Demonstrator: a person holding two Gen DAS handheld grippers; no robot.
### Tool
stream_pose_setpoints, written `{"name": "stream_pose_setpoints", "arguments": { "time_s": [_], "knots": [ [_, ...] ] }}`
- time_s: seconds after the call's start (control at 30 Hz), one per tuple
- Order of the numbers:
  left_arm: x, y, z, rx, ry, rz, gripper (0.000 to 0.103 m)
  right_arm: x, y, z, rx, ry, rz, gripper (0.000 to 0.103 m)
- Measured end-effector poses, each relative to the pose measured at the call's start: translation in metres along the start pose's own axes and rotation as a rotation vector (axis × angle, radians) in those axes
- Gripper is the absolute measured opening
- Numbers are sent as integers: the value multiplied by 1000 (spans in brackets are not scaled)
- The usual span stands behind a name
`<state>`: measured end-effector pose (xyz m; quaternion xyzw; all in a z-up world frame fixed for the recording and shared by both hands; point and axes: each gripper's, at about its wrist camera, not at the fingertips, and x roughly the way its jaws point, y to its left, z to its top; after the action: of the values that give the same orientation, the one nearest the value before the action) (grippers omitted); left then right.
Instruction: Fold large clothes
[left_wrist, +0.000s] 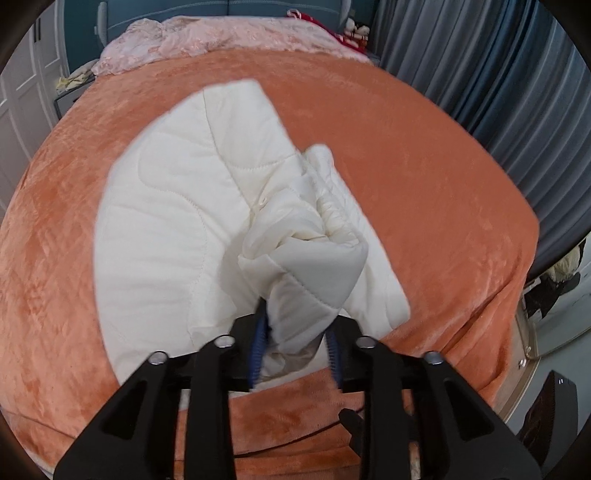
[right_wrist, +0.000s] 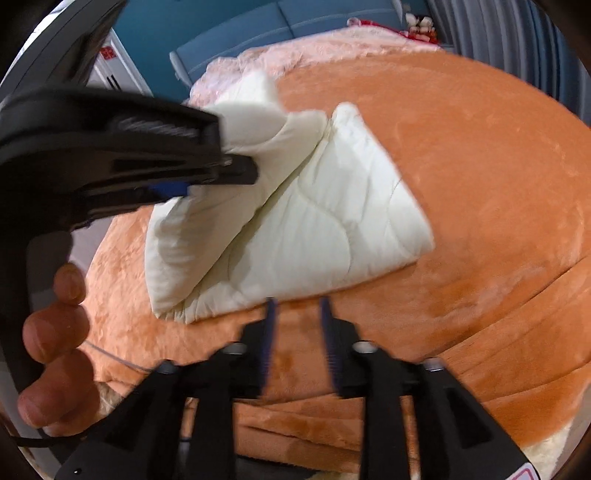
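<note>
A white quilted garment (left_wrist: 166, 229) lies partly folded on an orange bedspread (left_wrist: 424, 192). My left gripper (left_wrist: 295, 325) is shut on a bunched corner of it and holds that corner lifted above the rest. In the right wrist view the garment (right_wrist: 314, 229) lies ahead, and the left gripper (right_wrist: 207, 177) shows at upper left, clamped on the raised fold. My right gripper (right_wrist: 297, 310) is open and empty, its blue-padded fingers (right_wrist: 271, 321) just short of the garment's near edge, above the bedspread (right_wrist: 480, 184).
A pink lace cover (left_wrist: 221, 40) lies at the head of the bed against a blue headboard (left_wrist: 240, 11). Grey curtains (left_wrist: 498, 81) hang to the right. White cabinets (left_wrist: 22, 92) stand left. A dark box (left_wrist: 550, 413) sits on the floor at right.
</note>
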<state>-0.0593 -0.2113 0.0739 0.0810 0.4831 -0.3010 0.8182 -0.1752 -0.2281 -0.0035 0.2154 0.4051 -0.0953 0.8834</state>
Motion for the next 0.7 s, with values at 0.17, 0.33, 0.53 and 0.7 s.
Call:
{"name": "stream_pose_setpoints", "arguments": {
  "time_s": [0.17, 0.33, 0.53, 0.7],
  "knots": [
    [-62, 32, 0, -104, -164, -60, 68, -29, 13, 24, -97, -146, -38, 57],
    [-91, 90, -1, -261, -227, 29, 70, -35, 33, 64, -196, -220, -18, 69],
    [-81, 154, -18, -440, -164, 94, 70, -4, 56, 111, -215, -198, 6, 70],
    [-78, 166, -26, -460, -140, 113, 70, 20, 54, 119, -178, -63, 39, 21]
  ]
}}
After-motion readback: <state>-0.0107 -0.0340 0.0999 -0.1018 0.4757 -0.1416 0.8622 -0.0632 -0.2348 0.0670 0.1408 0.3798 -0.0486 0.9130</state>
